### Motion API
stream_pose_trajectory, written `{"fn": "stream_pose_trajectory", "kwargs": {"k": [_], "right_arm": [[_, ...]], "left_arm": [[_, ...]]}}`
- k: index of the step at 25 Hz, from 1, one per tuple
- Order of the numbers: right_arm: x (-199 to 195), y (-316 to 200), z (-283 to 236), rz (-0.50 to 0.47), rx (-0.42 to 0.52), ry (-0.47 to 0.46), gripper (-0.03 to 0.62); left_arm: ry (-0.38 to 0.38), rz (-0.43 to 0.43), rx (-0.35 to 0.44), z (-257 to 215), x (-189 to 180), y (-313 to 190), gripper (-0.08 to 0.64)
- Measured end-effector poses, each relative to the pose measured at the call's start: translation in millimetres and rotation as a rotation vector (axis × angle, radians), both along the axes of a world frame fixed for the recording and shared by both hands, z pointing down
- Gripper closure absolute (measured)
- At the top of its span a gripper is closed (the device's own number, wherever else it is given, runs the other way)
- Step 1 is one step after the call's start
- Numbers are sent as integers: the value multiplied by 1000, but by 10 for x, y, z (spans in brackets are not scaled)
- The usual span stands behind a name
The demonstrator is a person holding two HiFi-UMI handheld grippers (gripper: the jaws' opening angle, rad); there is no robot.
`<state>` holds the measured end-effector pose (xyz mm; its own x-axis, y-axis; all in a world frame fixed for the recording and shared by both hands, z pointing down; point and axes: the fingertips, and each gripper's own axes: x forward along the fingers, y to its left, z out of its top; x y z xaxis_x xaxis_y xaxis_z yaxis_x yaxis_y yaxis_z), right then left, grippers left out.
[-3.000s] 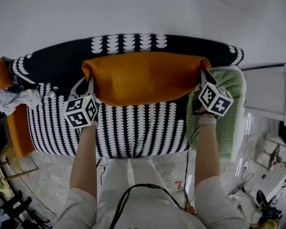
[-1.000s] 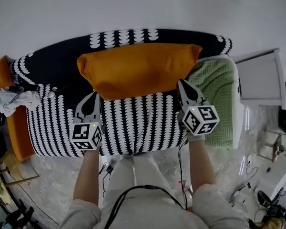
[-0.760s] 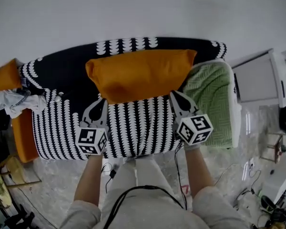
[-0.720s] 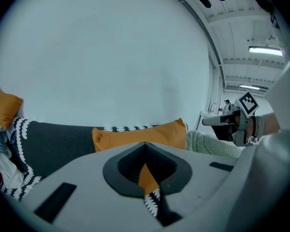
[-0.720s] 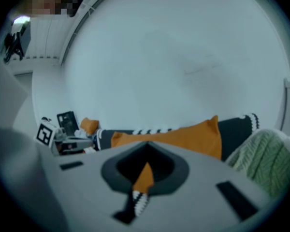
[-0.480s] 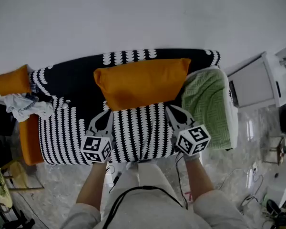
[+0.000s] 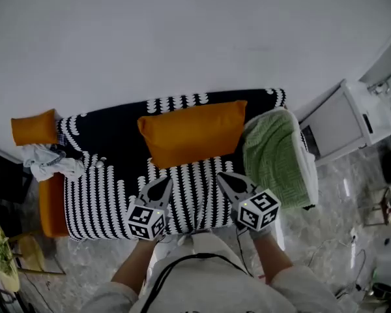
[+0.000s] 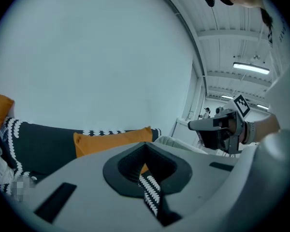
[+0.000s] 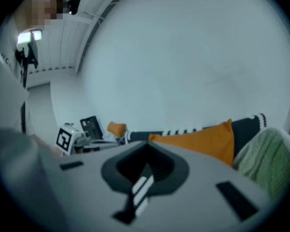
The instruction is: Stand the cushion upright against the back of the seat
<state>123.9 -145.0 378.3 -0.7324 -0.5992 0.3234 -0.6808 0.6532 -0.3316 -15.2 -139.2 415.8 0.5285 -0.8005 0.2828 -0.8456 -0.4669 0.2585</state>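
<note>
The orange cushion [image 7: 192,132] stands upright on the seat [image 7: 104,197]. Its long lower edge rests on the black-and-white patterned cover and its face leans on the black back [image 7: 107,135]. It sits about the middle of the back, and its top edge comes close to the top of the back, where a row of white marks shows.

Both tools hang in the air in front of the seat, at 6 o'clock from the cushion and clearly apart from it. The left tool [image 7: 164,182] has its jaws pressed together with nothing between them. In the left gripper view only a strip of the patterned cover shows through the hole behind the closed tips. The right tool [image 7: 223,177] is the same, with jaws together and empty. The two tools are near each other, the left one at 9 o'clock of the right one, and both point about to 12 o'clock, toward the white wall [image 7: 182,31].

At 3 o'clock of the cushion, just beside its right end, a green blanket [image 7: 274,158] lies over the right end of the seat. At 9 o'clock, at the far left end, there is a small cushion [image 7: 34,128], also orange, and at 6 o'clock of it a crumpled white cloth [image 7: 49,163]. A white cabinet [image 7: 342,119] stands at 3 o'clock of the blanket
</note>
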Motion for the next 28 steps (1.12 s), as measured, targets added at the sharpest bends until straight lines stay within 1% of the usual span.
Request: {"fn": "stream_pose_trajectory", "kwargs": {"k": [2,6,9,12,15,18,20,28], "right_arm": [[-48,126,-74,-12,-10,-30,575],[-151,314,-210,-40,-24,-57,575],[-206,423,-357,-52,-7,-69,575],[-248,531,-487,-52,10,-83,575],[-292,601,-536,-55,7,-85,575],[-366,698,-515,-84,-1,-69,575],[-417,760,-489,-107,-3,-55,575],[-469,913,-448,-108,-18,-48,575]], "left_arm": [[22,12,2,-105,51,103,537],[104,-7,3,-305,46,229,537],[130,-9,18,-442,40,302,537],[139,-8,31,-542,35,401,537],[139,-11,43,-598,37,454,537],[115,-9,57,-604,40,497,537],[117,-7,62,-604,41,521,537],[139,-14,40,-530,62,669,537]]}}
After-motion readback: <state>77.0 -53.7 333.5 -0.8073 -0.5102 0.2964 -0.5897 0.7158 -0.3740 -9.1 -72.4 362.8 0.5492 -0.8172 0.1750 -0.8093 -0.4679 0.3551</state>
